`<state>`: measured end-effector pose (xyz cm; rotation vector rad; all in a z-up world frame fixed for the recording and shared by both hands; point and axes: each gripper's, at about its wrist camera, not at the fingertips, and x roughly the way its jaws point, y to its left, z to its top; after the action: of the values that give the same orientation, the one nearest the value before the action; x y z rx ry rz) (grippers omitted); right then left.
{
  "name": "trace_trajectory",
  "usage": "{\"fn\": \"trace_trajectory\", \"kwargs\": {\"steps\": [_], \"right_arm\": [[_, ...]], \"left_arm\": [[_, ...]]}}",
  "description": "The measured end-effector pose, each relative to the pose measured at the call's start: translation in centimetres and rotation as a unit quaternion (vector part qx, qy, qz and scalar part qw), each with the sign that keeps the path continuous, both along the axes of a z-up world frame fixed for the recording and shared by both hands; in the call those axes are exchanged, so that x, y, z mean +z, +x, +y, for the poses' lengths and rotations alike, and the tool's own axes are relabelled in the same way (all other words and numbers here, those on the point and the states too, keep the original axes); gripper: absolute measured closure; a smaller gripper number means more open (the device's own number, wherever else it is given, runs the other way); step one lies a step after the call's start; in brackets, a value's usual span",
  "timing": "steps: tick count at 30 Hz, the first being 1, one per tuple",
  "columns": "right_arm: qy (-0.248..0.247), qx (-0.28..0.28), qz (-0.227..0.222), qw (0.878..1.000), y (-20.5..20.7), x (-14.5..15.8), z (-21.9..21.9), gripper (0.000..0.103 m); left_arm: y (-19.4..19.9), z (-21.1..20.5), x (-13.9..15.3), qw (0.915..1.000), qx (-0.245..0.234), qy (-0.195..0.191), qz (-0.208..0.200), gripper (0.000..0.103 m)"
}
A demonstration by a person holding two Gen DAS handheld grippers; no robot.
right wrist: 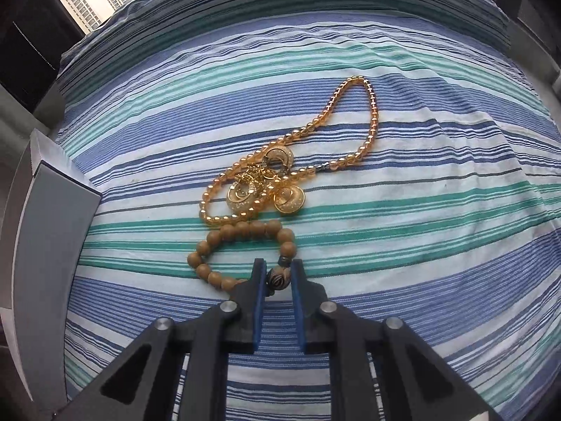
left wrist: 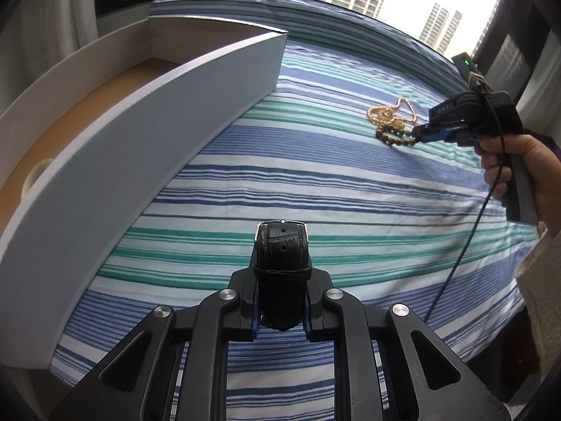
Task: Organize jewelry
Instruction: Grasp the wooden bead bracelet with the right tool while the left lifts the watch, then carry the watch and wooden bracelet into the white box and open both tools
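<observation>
Jewelry sits in both tongs: the left tongs (left wrist: 280,315) clamp a black watch strap (left wrist: 282,263), the right tongs (right wrist: 277,270) pinch the wooden bead bracelet's (right wrist: 242,245) patterned bead. Just beyond lies a gold necklace (right wrist: 280,182) on the striped bed (right wrist: 420,228), beside a white tray (left wrist: 140,133).

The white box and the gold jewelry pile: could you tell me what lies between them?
Only bare striped bedsheet separates the white box from the gold jewelry pile, as the left wrist view shows.
</observation>
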<state>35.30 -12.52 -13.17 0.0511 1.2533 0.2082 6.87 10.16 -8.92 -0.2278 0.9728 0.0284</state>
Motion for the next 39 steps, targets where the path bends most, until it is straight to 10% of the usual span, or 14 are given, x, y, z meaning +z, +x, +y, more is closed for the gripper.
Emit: {"fn": "trace_trajectory", "kwargs": {"steps": [16, 28, 39], "right_arm": [[0.025, 0.155, -0.09, 0.984, -9.5, 9.6, 0.9, 0.089], [0.114, 0.311, -0.174, 0.927, -14.1, 19.0, 15.4, 0.089], [0.127, 0.411, -0.146, 0.891, -13.0, 17.6, 32.7, 0.089]], "left_arm": [[-1.8, 0.5, 4.6, 0.9996, 0.011, -0.019, -0.019, 0.087], [-5.7, 13.1, 12.8, 0.988, 0.143, 0.013, -0.058, 0.087], [-3.9, 25.4, 7.4, 0.9656, 0.26, 0.011, 0.011, 0.087]]}}
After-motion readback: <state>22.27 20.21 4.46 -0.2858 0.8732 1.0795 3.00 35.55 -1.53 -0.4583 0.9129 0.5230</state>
